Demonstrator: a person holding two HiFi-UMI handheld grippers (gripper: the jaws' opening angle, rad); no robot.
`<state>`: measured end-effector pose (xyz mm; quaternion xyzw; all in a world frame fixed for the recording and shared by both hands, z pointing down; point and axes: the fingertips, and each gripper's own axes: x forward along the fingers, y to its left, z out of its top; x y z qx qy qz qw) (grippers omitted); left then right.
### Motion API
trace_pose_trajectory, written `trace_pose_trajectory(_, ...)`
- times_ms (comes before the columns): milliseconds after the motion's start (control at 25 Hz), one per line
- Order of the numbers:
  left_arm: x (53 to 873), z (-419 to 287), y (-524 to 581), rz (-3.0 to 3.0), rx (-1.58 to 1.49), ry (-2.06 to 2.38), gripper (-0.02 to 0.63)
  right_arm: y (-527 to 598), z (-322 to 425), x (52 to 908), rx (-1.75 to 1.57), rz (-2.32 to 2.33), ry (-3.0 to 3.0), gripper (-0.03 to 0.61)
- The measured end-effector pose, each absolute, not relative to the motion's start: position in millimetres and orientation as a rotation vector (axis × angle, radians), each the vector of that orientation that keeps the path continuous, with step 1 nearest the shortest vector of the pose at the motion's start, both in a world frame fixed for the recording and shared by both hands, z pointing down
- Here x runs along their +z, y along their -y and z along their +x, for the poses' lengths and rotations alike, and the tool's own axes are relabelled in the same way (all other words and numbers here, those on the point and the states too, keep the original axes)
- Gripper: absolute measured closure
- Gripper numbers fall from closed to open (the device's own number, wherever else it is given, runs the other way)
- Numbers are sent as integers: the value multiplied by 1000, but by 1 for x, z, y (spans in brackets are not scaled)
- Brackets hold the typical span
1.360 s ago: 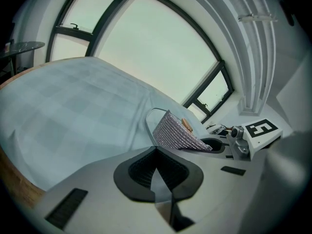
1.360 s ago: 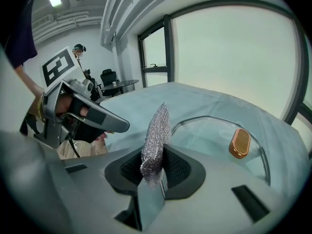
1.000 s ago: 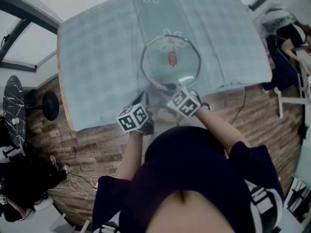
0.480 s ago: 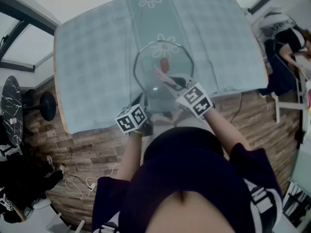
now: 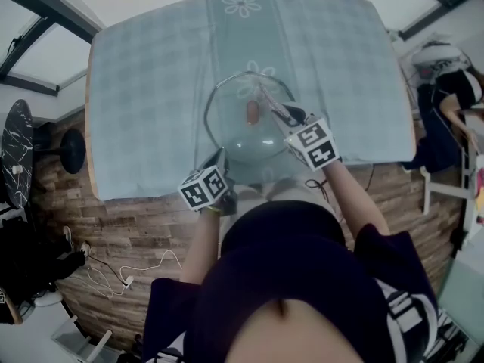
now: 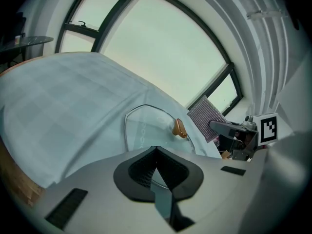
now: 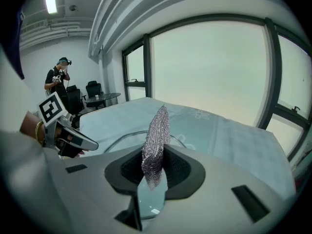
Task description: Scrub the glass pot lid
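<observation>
While the glass pot lid (image 5: 234, 131) sat by the table's (image 5: 136, 89) near edge, midway along, your left gripper (image 5: 221, 159) stayed clamped shut on its near rim. Your right gripper (image 5: 286, 118), jaws closed on the mesh scrubber (image 7: 155, 140), had swept from that rim up beside the knob (image 5: 252, 112). That looked like a scrub stroke under way, with more passes probably needed.

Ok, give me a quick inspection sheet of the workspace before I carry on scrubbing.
Surface: table under a pale checked tablecloth with flower motifs.
Job's things: glass pot lid, brown knob up; silvery mesh scrubbing cloth by the knob, contact unclear.
Clutter: nothing seen.
Grippers: left claw shut on the lid's near rim; right claw shut on the mesh scrubbing cloth.
Cables: white cable on the wood floor.
Surroundings: windows, round black side table, person at right.
</observation>
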<state>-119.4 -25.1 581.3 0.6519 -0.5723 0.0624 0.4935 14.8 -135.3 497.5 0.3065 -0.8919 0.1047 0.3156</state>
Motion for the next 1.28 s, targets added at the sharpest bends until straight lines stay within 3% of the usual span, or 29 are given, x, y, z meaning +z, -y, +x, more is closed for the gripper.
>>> trace_pose_trajectory(1280, 587, -137, 13, 1376, 42, 1542, 612, 186, 36, 583, 48, 596, 2097, 497)
